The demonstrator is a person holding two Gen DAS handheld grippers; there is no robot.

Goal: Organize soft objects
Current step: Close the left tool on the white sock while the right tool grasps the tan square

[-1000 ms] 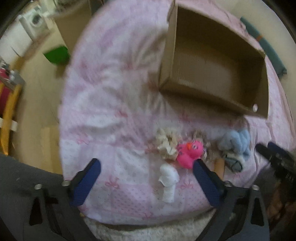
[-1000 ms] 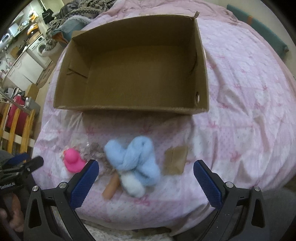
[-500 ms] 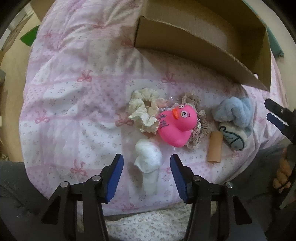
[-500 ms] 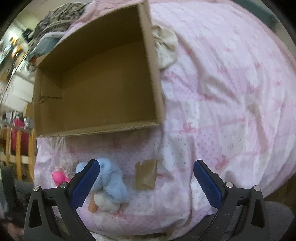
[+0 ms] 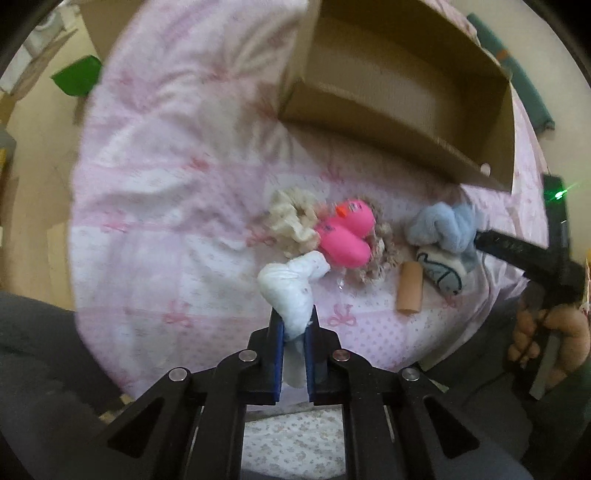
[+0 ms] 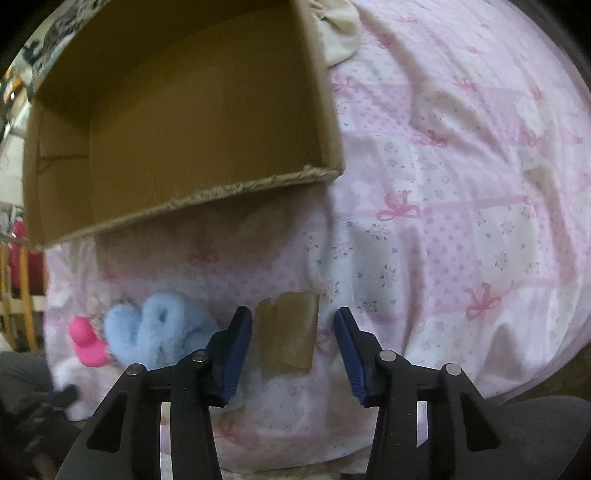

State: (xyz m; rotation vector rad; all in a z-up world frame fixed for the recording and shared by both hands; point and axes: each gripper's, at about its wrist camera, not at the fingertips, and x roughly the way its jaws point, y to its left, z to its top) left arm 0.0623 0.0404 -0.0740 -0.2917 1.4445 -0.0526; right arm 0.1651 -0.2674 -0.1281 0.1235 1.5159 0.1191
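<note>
Blue pads of the left tongs (image 5: 294,334) are clamped tight on the near end of a white rolled sock (image 5: 291,288), whose far end curls up toward the toys. Just beyond it a pink rubber duck (image 5: 345,236) lies on a frilly beige scrunchie (image 5: 382,251), with a cream scrunchie (image 5: 290,221) touching the duck's left side. Right of the duck lies a small tan cylinder (image 5: 409,290), and beside that a fluffy blue plush toy (image 5: 445,230) resting on a white pouch with a dark outline drawing (image 5: 443,273). All of these sit on the pink bedspread with a bow print (image 5: 166,184), near its front edge. At the right edge of the left wrist view a hand (image 5: 546,338) grips the handle of the right tool.

The right tongs (image 6: 293,341) point down at the bedspread, their jaws partly apart and closing, with a brown piece of paper (image 6: 288,332) lying flat between them; the pads are not touching it. The blue plush is just left of these tongs, the pink duck further left.

Farther back stands an open cardboard box (image 5: 504,122), its near wall facing the toys; no toy shows in the part of its inside that can be seen. Beyond its far right corner lies a beige cloth (image 6: 338,31).
</note>
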